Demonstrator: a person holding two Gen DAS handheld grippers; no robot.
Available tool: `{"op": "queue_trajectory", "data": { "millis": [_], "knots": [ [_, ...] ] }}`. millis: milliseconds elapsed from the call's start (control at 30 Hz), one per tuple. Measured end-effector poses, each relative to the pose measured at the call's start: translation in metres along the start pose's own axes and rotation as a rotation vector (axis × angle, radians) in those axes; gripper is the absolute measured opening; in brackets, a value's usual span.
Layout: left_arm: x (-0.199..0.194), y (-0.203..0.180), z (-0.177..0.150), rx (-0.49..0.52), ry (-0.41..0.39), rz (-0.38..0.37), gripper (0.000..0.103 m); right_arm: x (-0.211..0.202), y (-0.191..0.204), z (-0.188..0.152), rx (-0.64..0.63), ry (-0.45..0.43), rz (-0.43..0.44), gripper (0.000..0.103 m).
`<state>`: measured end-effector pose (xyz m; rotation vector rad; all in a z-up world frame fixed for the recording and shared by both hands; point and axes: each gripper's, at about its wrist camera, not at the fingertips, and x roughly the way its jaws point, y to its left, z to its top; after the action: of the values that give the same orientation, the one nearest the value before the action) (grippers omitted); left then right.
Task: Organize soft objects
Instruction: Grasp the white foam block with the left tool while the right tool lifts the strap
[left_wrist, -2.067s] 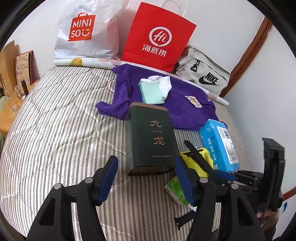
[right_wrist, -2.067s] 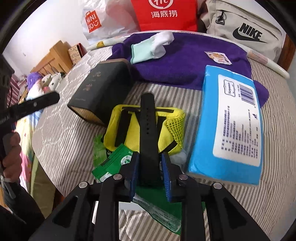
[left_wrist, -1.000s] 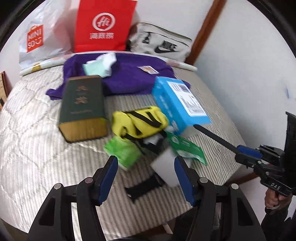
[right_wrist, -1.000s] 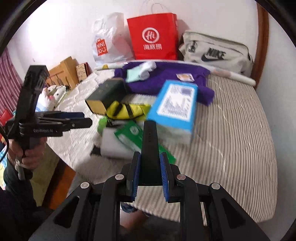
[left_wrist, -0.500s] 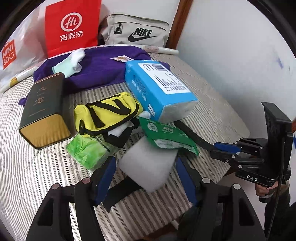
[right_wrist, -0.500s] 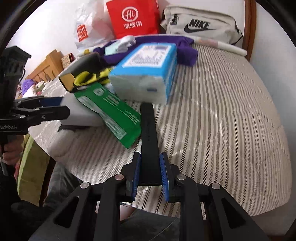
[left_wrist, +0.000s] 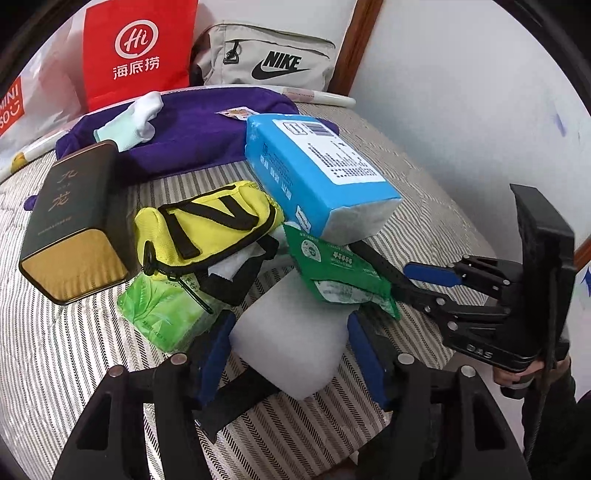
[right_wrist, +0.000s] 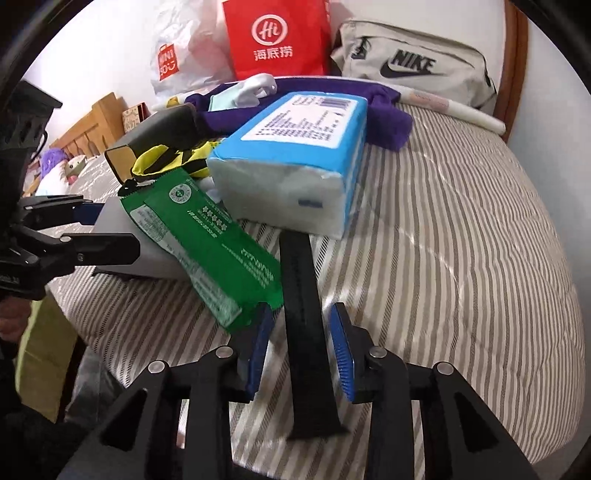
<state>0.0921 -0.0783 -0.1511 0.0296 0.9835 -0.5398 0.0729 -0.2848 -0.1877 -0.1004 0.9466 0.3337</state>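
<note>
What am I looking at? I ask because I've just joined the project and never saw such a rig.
There is no robot: a person holds a two-finger gripper in each hand, and each has a fisheye camera looking along its fingers. One picture is from the left gripper, the other from the right gripper. On the striped bed lie a blue tissue pack, a yellow pouch, a green packet, a dark tin and a purple towel. The left gripper is open around a white foam block. The right is open, with a black strap lying loose between its fingers.
</note>
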Motion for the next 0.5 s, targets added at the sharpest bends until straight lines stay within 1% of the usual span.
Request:
{"op": "queue_trajectory", "data": {
  "millis": [33, 133, 267, 400, 500],
  "knots": [
    [-0.001, 0.000, 0.000, 0.002, -0.005, -0.002, 0.057, 0.000, 0.000, 0.000, -0.003, -0.003, -0.009, 0.022],
    [-0.005, -0.002, -0.002, 0.015, -0.025, 0.004, 0.054, -0.002, -0.003, -0.002, 0.014, -0.002, 0.007, 0.021],
    [-0.015, -0.001, -0.006, 0.019, -0.046, 0.000, 0.054, -0.009, -0.002, -0.005, 0.019, 0.012, 0.033, 0.021],
    [-0.030, 0.006, -0.008, 0.002, -0.078, 0.004, 0.054, -0.019, 0.000, -0.009, 0.024, 0.004, 0.033, 0.021],
    [-0.042, 0.015, -0.012, -0.013, -0.095, 0.025, 0.054, -0.026, -0.001, -0.009, 0.037, -0.008, 0.034, 0.021]
  ]
}}
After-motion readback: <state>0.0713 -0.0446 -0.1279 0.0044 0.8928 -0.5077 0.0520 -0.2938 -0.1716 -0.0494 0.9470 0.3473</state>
